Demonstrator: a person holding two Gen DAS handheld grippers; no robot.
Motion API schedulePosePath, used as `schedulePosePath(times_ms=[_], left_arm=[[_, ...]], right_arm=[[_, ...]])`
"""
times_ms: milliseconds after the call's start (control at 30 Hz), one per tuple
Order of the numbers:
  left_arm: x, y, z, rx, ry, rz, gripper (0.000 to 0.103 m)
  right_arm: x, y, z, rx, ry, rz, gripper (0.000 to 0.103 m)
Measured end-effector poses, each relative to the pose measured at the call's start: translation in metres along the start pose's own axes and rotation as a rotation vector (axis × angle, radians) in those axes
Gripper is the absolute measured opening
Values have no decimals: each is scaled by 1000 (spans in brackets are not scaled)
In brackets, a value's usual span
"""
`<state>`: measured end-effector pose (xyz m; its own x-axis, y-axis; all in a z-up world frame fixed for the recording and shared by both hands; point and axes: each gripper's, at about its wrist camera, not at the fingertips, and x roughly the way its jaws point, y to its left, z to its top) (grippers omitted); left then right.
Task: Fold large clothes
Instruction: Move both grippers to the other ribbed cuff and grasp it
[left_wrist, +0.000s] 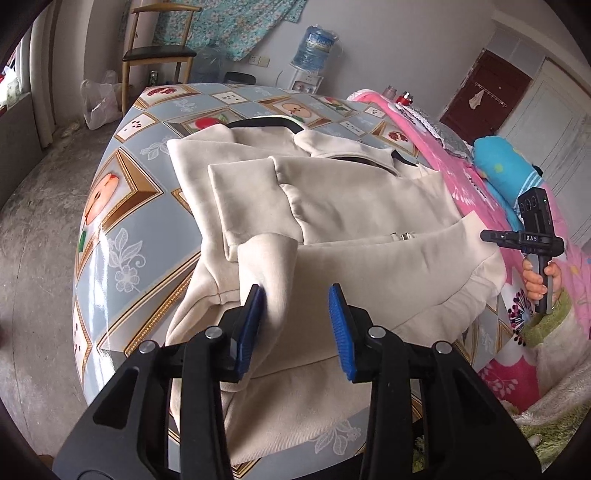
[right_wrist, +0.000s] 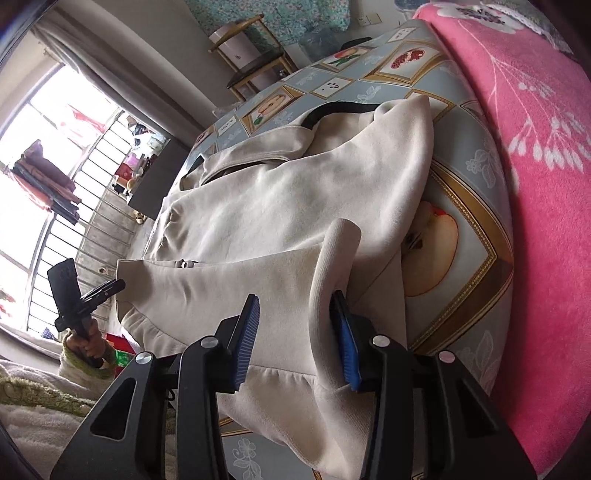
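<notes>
A cream jacket (left_wrist: 332, 206) with a dark collar lies spread on the fruit-patterned table (left_wrist: 122, 206); it also shows in the right wrist view (right_wrist: 266, 206). My left gripper (left_wrist: 297, 295) is open over the near hem, and a sleeve cuff (left_wrist: 267, 258) rests against its left blue pad. My right gripper (right_wrist: 295, 302) is open, with the other sleeve cuff (right_wrist: 338, 243) standing up between its jaws, leaning on the right pad. Each gripper shows in the other's view, held in a hand: the right gripper (left_wrist: 532, 232) at right, the left gripper (right_wrist: 85, 291) at left.
A pink floral blanket (right_wrist: 517, 147) covers the table's right side, with a blue bundle (left_wrist: 498, 166) on it. A wooden chair (left_wrist: 159, 55), a water dispenser (left_wrist: 312, 51) and plastic bags (left_wrist: 98, 99) stand beyond the far edge. A barred window (right_wrist: 55, 166) is at left.
</notes>
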<state>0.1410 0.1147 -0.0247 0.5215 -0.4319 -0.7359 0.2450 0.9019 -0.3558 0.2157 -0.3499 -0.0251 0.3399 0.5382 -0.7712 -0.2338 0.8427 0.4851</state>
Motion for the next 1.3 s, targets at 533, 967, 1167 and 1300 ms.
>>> schedulePosePath(times_ms=[533,967,1167,1300], left_arm=[[15,3,-4,-35,67,64,27],[27,-19,1,35,155,317,22],[26,-2,1,-35,155,270,26],[26,13,4,-105,169,221,32]], right_arm=[[8,-2,0,-35,13,-60,31],[15,23,-5,-86,-22,-279,16],[21,21,-3,-83,-7,-304,16],[20,14,-3,-40,-12,-271,16]])
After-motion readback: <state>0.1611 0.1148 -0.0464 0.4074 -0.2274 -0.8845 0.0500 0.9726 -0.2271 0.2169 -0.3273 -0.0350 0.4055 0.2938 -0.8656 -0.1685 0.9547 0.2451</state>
